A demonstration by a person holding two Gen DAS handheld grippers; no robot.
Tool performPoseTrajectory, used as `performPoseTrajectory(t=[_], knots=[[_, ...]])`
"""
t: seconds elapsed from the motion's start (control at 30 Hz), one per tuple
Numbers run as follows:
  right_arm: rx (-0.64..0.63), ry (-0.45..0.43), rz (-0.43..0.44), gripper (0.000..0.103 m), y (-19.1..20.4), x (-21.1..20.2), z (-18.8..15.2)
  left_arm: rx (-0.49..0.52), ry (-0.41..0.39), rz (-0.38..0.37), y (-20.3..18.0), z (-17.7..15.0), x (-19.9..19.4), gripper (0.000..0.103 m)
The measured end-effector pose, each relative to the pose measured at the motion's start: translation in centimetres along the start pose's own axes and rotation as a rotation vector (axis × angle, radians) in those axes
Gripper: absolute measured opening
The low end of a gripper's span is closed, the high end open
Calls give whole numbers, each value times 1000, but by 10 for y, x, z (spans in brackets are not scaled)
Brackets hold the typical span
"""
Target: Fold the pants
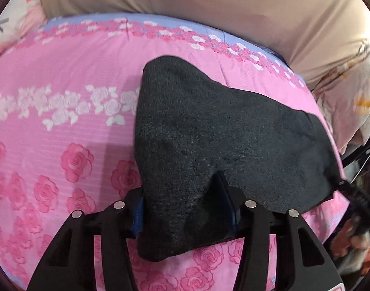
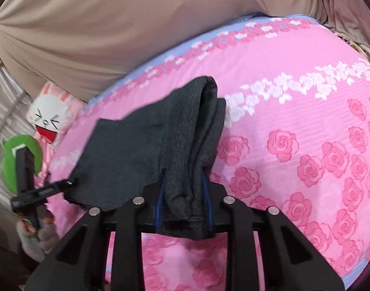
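left gripper, seen from its own wrist: black fingers with blue pads on either side of a thick bunch of dark grey pants. the cloth fills the gap between the jaws and drapes over the right finger; the pads look pressed against it, a wide pinch on folded layers. a loose corner of cloth hangs below the jaws toward the camera.

right gripper, own wrist view: jaws narrower, blue pads clamped on a folded, rolled edge of the same pants. several layers stacked between the fingers, the fold running up and away from the tips, a short end poking out below the jaws.

pants: folded into a compact dark slab lying on the pink rose-print bedspread, near edge lifted in both grips, far part resting on the bed. in the right view the slab spreads to the left of the jaws.

beyond: beige cloth behind the bed's far edge. at the left edge of the right view, the other gripper's black frame with a green disc, gloved hand on its handle; a cartoon rabbit pillow beside the bed.
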State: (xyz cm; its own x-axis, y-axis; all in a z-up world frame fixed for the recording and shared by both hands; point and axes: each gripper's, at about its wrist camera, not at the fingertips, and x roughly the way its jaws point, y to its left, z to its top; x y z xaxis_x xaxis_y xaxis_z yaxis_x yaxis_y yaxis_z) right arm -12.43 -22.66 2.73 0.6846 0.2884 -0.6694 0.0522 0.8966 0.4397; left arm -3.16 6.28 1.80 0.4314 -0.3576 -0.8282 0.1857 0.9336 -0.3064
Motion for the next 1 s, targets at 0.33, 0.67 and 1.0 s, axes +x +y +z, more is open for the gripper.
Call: performPoseTrajectory(t=[0.33,0.67,1.0], knots=[[69,62,-35,46,-16,20,-11,21,2,56,-4,0,3,57],[109,74,38,57,-23,19,-13,78,-27,174,-19,-2,3,72],[115,116,197,67,-33,24,-9,-131,55,-250,31,-12,-1,86]])
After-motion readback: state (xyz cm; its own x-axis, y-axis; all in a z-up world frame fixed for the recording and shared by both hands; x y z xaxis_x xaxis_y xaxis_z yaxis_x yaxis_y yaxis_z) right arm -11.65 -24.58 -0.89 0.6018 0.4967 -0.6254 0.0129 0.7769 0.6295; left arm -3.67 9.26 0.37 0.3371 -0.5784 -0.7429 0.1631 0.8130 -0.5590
